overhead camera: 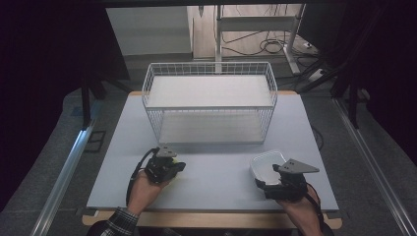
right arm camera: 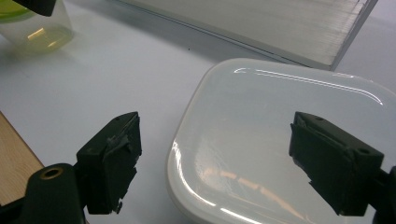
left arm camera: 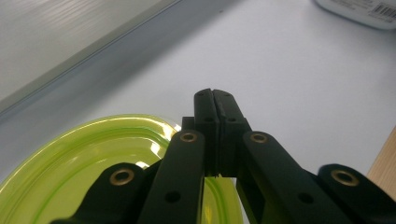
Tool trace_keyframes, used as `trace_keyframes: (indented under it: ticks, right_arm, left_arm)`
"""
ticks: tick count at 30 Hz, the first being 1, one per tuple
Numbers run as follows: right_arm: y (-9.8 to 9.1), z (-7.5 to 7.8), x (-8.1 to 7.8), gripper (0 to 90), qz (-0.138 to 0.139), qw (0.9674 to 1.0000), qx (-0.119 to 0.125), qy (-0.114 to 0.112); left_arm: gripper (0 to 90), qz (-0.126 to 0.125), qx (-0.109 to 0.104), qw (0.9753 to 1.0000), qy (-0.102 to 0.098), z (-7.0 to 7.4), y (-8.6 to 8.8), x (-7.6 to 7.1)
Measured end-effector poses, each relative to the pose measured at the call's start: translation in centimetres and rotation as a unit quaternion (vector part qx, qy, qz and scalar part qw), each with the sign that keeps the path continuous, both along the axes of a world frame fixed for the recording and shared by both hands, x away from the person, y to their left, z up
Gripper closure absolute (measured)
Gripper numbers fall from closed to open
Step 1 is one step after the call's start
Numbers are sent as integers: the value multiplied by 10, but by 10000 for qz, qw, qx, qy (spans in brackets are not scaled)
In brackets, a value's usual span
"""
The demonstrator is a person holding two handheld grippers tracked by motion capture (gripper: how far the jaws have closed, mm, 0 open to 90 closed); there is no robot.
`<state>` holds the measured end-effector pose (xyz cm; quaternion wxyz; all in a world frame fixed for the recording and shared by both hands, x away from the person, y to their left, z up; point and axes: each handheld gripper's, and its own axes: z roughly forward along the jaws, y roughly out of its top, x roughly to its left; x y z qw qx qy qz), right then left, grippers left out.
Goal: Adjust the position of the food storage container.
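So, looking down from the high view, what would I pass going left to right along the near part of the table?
Left tongs in the person's left hand → bare stretch of pale grey tabletop → white rounded-square plastic container → right tongs in the person's right hand.

We note a white wire basket (overhead camera: 209,101) standing at the far middle of the pale grey tabletop (overhead camera: 216,172); cables on floor beyond.
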<state>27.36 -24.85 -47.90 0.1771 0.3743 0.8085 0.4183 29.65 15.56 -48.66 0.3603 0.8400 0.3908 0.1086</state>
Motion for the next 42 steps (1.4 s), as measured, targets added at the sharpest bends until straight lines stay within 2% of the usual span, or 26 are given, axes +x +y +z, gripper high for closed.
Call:
trace_keyframes:
  ticks: [8, 11, 13, 14, 15, 16, 17, 18, 19, 20, 21, 23, 27, 30, 33, 35, 36, 38, 40, 42]
  right_arm:
    - [0, 0, 0, 175, 9, 10000, -35, 6]
    - [0, -1, 0, 191, -9, 10000, -50, 22]
    - [0, 0, 1, 222, -36, 10000, -60, 33]
    - [-3, 2, 2, 289, -61, 9999, -59, 65]
    - [-3, 2, 2, 289, -61, 9999, -59, 65]
    - [-4, 3, 2, 343, -64, 9999, -64, 84]
    - [-10, 6, 3, 471, -150, 9998, -90, 76]
    - [-10, 6, 3, 471, -150, 9998, -90, 76]
    - [-16, 9, 5, 596, -223, 9996, -176, 69]
    - [-16, 9, 5, 596, -223, 9996, -176, 69]
    - [-20, 10, 5, 644, -268, 9994, -219, 31]
    - [-32, 14, 8, 789, -435, 9987, -249, 25]
    - [-43, 16, 13, 875, -631, 9976, -281, 13]
    - [-60, 15, 22, 890, -947, 9948, -360, 92]
    - [-71, 15, 25, 892, -1112, 9934, -248, 140]
    - [-79, 11, 30, 892, -1264, 9905, -474, 253]
    - [-79, 11, 30, 892, -1264, 9905, -474, 253]
    - [-80, 5, 33, 893, -1190, 9910, -378, 486]
    - [-76, 5, 33, 894, -1167, 9909, -441, 500]
    - [-73, 4, 32, 894, -1108, 9916, -381, 542]
  left_arm:
    - [894, 320, -87, 9995, 8, -2, 30, -7]
    - [874, 326, -130, 9994, -69, -4, 31, -10]
    - [861, 272, -276, 9991, -152, -2, 26, -14]
    - [853, 245, -359, 9989, -197, -1, 23, -16]
    - [853, 211, -427, 9986, -221, -1, 21, -17]
    - [849, 138, -498, 9983, -257, 0, 18, -20]
    - [848, 95, -596, 9978, -272, -1, 14, -23]
    - [848, 95, -596, 9978, -272, -1, 14, -23]
    - [850, 5, -703, 9972, -250, -4, 8, -26]
    - [852, 5, -703, 9972, -250, -4, 8, -26]
    - [852, -13, -704, 9972, -242, -6, 4, -27]
    - [863, -114, -725, 9971, -199, -12, -4, -30]
    - [861, -210, -663, 9974, -183, -18, -11, -35]
    - [849, -211, -761, 9968, -123, -24, -11, -38]
    - [851, -178, -739, 9970, -111, -26, -10, -37]
    - [858, -196, -699, 9973, -127, -26, -12, -37]
    - [860, -196, -699, 9973, -127, -26, -12, -37]
    - [862, -210, -658, 9975, -140, -27, -14, -38]
    - [868, -221, -649, 9976, -131, -27, -15, -38]
    - [870, -223, -653, 9976, -104, -29, -17, -37]
